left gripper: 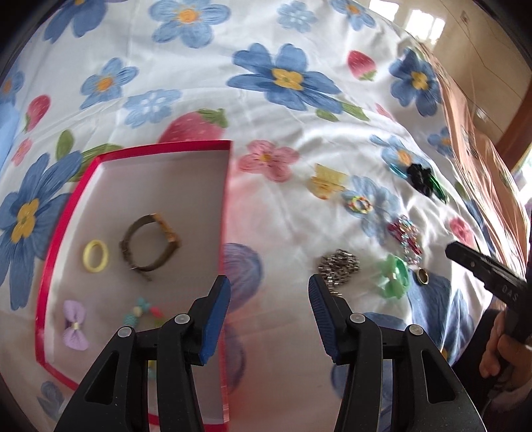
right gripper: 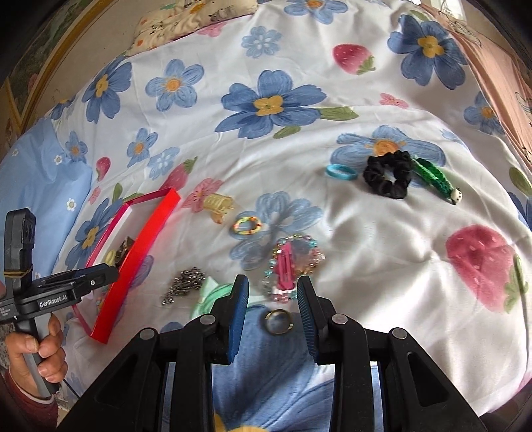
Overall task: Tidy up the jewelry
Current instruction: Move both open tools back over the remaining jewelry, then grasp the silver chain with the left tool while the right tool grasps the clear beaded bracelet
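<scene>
A red box (left gripper: 63,212) with a white inside lies on the flowered bed sheet. It holds a brown strap bracelet (left gripper: 149,246), a yellow ring (left gripper: 95,256), a purple bow (left gripper: 75,325) and a bead bracelet (left gripper: 146,314). My left gripper (left gripper: 269,292) is open and empty beside the box's right wall. A silver chain (left gripper: 339,266) lies at its right fingertip. My right gripper (right gripper: 272,292) is open and empty over a gold ring (right gripper: 278,321), with a pink hair clip (right gripper: 286,267) on a bead bracelet (right gripper: 311,256) just ahead. A green claw clip (right gripper: 212,292) lies to the left.
Farther out lie a yellow claw clip (right gripper: 219,204), a rainbow loop (right gripper: 247,226), a blue hair tie (right gripper: 340,172), a black scrunchie (right gripper: 387,177) and a green clip (right gripper: 435,179). A pink blanket (right gripper: 498,66) lies at the right edge. A pillow (right gripper: 186,20) lies at the far side.
</scene>
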Tool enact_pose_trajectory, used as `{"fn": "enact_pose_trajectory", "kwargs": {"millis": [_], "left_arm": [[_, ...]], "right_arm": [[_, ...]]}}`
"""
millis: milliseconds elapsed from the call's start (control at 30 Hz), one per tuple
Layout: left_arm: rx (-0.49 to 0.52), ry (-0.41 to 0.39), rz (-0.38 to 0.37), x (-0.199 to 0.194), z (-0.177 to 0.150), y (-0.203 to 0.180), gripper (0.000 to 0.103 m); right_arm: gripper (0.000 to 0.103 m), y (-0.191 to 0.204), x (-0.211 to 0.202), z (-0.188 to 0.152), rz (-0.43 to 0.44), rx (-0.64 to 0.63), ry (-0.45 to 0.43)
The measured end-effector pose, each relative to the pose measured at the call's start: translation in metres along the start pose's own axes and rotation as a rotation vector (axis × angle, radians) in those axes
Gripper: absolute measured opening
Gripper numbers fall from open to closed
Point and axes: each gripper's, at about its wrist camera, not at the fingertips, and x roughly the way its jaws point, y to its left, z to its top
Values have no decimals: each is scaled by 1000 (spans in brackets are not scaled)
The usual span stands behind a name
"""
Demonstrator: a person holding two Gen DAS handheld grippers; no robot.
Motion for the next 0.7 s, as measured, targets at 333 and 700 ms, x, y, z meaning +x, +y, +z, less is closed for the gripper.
{"fn": "enact_pose_trajectory", "kwargs": {"millis": [333, 700], "left_arm": [[73, 53, -23, 42, 12, -31, 49], [148, 107, -19, 96, 22, -57, 49]], "right_arm": [[31, -17, 22, 8, -45, -5, 33], [31, -23, 69, 15, -91, -44, 106]]}}
